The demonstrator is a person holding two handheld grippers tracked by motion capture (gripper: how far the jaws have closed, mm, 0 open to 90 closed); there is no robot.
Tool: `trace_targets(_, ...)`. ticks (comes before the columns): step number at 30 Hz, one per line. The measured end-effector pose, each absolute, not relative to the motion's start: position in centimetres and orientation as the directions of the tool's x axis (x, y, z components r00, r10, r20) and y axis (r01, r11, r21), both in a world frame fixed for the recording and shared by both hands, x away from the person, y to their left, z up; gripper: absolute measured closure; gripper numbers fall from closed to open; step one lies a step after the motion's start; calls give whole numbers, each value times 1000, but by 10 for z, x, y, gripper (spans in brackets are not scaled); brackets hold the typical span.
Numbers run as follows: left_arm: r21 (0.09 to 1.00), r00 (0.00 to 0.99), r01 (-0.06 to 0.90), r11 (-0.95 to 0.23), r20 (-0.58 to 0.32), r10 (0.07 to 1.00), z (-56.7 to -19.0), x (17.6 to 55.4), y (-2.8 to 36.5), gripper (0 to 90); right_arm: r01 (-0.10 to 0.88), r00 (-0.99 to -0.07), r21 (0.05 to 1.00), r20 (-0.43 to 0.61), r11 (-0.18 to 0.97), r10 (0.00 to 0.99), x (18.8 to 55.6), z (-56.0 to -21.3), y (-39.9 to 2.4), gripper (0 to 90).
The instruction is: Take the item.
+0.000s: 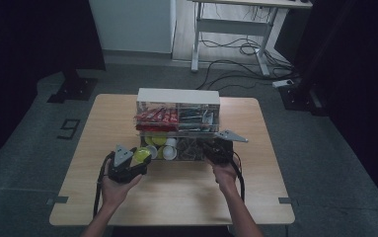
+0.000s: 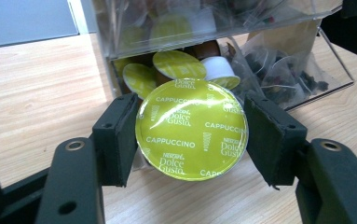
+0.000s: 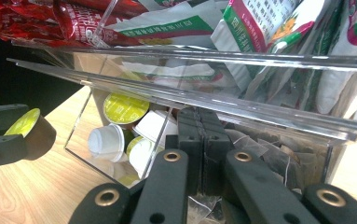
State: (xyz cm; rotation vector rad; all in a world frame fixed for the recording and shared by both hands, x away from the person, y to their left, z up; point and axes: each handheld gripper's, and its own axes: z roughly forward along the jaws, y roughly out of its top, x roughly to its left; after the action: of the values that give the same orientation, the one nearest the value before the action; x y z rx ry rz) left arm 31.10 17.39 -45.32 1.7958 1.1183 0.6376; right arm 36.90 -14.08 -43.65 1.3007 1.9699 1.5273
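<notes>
My left gripper [image 2: 191, 140] is shut on a yellow-green Cappuccino coffee capsule [image 2: 192, 133], one jaw on each side of it. It holds the capsule [image 1: 141, 155] just in front of the clear acrylic organizer [image 1: 178, 96], by the lower left compartment where several more capsules [image 2: 178, 65] lie. My right gripper [image 3: 203, 140] reaches into the lower right compartment among clear tea bags [image 3: 278, 161]. Its jaws are pressed together, and I cannot tell whether anything thin is pinched between them. The right gripper view also has the held capsule [image 3: 24, 122] at its left.
The organizer's upper tier holds red packets [image 1: 156, 117] on the left and green-and-white sachets [image 1: 196, 117] on the right. The wooden table [image 1: 176, 197] has bare surface in front of the hands. A desk frame and cables [image 1: 236, 49] stand on the floor beyond.
</notes>
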Motion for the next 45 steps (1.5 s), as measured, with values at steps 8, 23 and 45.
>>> trace_targets(8,884,436,434,-176,-35,899,-455,308,187,383,455,-529,891,260,11,808,369,-437,-140,888)
trace_targets(23,870,390,466,-159,-41,920,-467,308,210,383,459,-528,888,261,13,809,370,-439,-138,888)
trace_targets(45,830,333,537,-150,-45,942,-494,319,230,383,462,-525,887,263,12,809,370,-442,-139,888)
